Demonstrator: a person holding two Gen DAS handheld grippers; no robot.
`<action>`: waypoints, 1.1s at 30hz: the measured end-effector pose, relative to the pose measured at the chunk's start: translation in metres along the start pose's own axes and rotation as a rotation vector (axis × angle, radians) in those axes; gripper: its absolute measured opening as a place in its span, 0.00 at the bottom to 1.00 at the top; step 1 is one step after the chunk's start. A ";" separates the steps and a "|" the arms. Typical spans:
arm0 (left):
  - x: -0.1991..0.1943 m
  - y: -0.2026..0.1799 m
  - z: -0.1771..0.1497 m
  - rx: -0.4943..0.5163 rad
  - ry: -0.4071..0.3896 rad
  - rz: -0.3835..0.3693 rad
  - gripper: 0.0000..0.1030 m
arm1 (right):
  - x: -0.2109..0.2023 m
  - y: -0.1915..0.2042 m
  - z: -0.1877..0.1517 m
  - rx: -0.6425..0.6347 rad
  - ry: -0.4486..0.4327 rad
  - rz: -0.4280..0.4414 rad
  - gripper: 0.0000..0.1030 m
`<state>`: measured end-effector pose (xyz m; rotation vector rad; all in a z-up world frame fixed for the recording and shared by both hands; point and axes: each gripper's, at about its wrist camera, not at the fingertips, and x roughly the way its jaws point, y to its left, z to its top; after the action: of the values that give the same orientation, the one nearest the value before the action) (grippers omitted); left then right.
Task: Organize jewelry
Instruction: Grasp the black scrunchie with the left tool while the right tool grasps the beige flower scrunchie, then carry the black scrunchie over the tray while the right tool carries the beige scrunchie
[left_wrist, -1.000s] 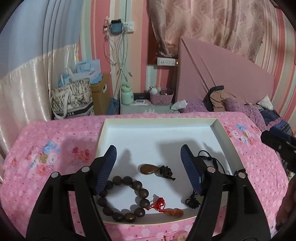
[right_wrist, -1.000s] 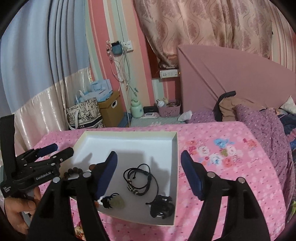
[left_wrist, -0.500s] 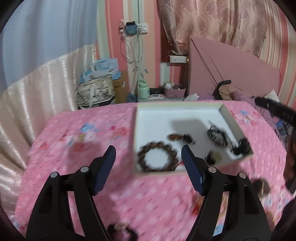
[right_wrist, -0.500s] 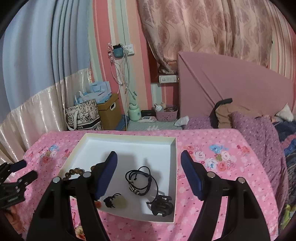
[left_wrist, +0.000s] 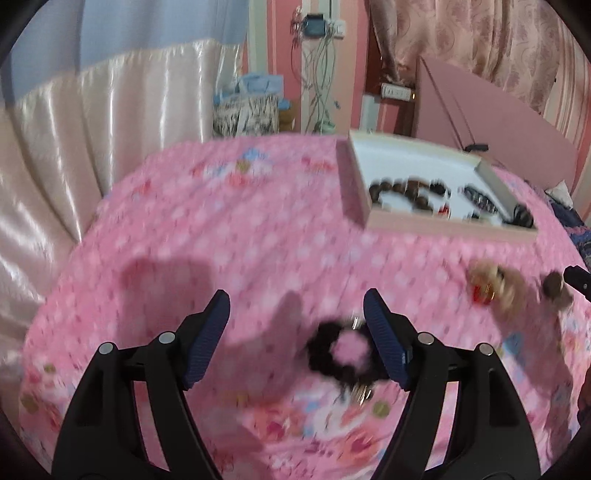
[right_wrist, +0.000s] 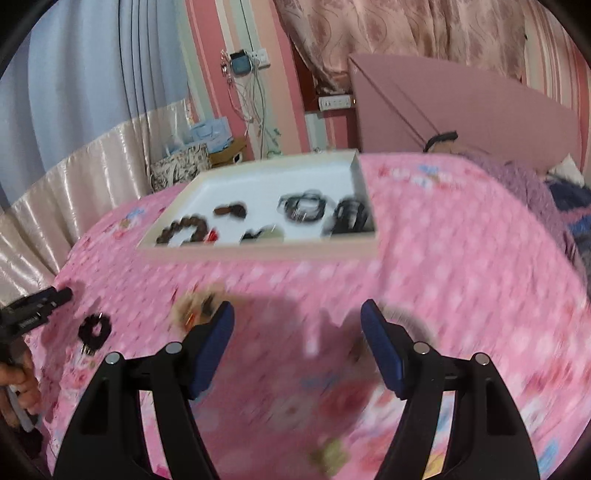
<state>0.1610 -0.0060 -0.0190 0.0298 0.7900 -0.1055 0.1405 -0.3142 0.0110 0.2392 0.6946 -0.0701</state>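
Both claws stood wide open and empty: left claw (left_wrist: 296, 314) over the black bracelet (left_wrist: 341, 356) at lower centre, right claw (right_wrist: 297, 325) above the pink bed (right_wrist: 461, 266).

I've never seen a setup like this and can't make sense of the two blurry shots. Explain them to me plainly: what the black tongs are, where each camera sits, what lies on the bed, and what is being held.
No robot here: a person holds a tong-like tool in each hand, and each tool carries a wide-angle camera looking along its two blue-padded fingers. One picture comes from the left gripper, the other from the right gripper.

Both look down on a pink flowered bedspread. On it sits a shallow white tray that already contains a brown bead bracelet, dark cord pieces and pendants. Still loose on the bedspread are a black bead bracelet, lying near the left gripper's right finger, and a blurred brownish piece with a red spot, near the right gripper.

Both grippers stand open and hold nothing.
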 end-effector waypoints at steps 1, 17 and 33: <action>0.003 0.001 -0.004 -0.006 0.011 -0.010 0.72 | 0.001 0.006 -0.004 -0.007 0.004 0.006 0.69; 0.049 -0.013 -0.021 0.066 0.117 -0.027 0.69 | 0.060 0.053 -0.008 -0.087 0.081 -0.040 0.69; 0.042 -0.004 -0.021 0.016 0.074 -0.076 0.15 | 0.069 0.061 -0.018 -0.119 0.128 0.015 0.09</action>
<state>0.1745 -0.0118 -0.0636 0.0184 0.8641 -0.1837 0.1912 -0.2493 -0.0343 0.1350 0.8216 0.0011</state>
